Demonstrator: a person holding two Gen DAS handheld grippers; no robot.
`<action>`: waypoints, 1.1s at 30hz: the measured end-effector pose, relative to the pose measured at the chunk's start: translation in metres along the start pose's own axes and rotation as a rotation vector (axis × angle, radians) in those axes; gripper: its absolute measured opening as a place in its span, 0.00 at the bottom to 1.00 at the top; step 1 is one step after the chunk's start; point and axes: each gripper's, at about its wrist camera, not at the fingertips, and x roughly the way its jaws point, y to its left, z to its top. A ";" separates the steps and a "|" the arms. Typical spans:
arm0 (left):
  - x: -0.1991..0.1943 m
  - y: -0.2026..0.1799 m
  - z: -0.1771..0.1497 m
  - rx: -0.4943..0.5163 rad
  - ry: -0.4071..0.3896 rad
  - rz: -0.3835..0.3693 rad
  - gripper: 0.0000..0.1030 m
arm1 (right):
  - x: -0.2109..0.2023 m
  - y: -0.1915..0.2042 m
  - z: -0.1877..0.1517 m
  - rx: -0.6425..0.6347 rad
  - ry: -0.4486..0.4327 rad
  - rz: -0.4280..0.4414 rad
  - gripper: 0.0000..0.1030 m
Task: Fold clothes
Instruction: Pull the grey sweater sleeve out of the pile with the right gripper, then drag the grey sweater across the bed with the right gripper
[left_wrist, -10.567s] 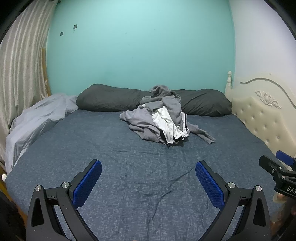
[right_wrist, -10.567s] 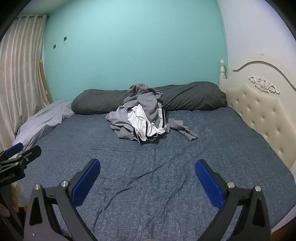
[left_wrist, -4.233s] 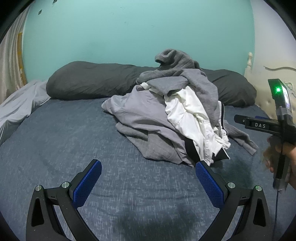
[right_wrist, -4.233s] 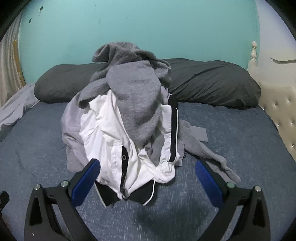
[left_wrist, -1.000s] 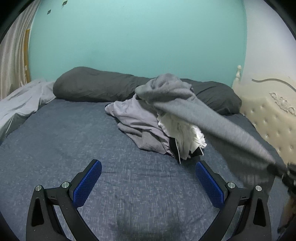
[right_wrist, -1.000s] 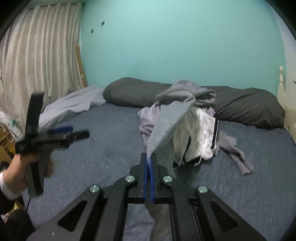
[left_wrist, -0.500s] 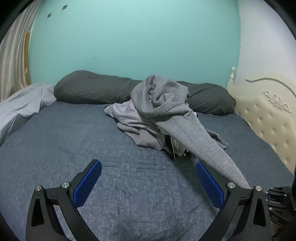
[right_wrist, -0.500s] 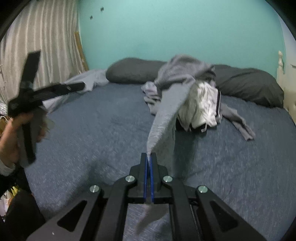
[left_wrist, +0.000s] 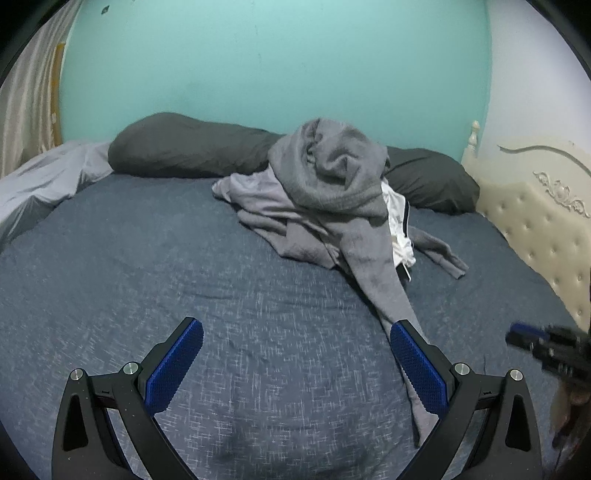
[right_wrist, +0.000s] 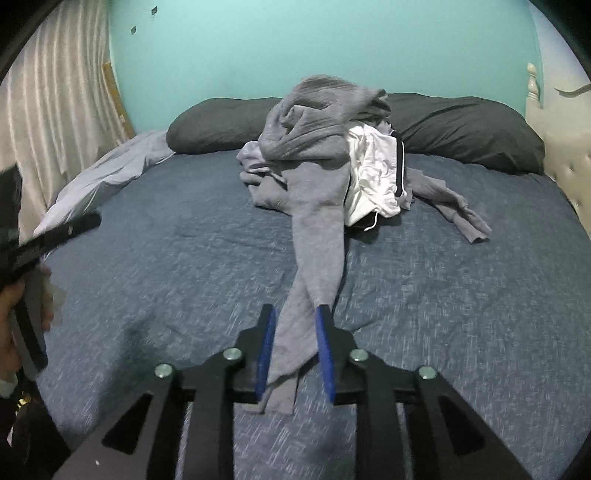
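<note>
Sleeve (right_wrist: 317, 236) of the grey top now lies stretched down the bed (right_wrist: 147, 258), running from the pile (right_wrist: 332, 147) at twelve o'clock toward me at six. A second ago my right tool (right_wrist: 293, 347) was clenched on its end and holding it in the air; now its jaws are opening, the cuff lies slack between the pads and nothing presses on it. My left tool (left_wrist: 295, 363) is released and empty, as it was all along, hovering over bare bedding with the sleeve passing just behind its right finger at three o'clock. The rest of the top is draped over the pile, with a white garment (right_wrist: 373, 173) under it. I judge the top is only partly dragged free: it wants a fresh grip nearer the body before any spreading or folding can start.
</note>
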 end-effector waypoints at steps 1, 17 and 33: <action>0.004 0.001 -0.003 -0.002 0.002 -0.005 1.00 | 0.005 -0.001 0.004 0.000 -0.001 -0.002 0.25; 0.063 0.035 -0.033 -0.043 0.039 0.016 1.00 | 0.144 -0.034 0.064 0.090 0.109 -0.075 0.66; 0.076 0.052 -0.036 -0.065 0.050 0.016 1.00 | 0.235 -0.041 0.093 0.149 0.135 -0.087 0.74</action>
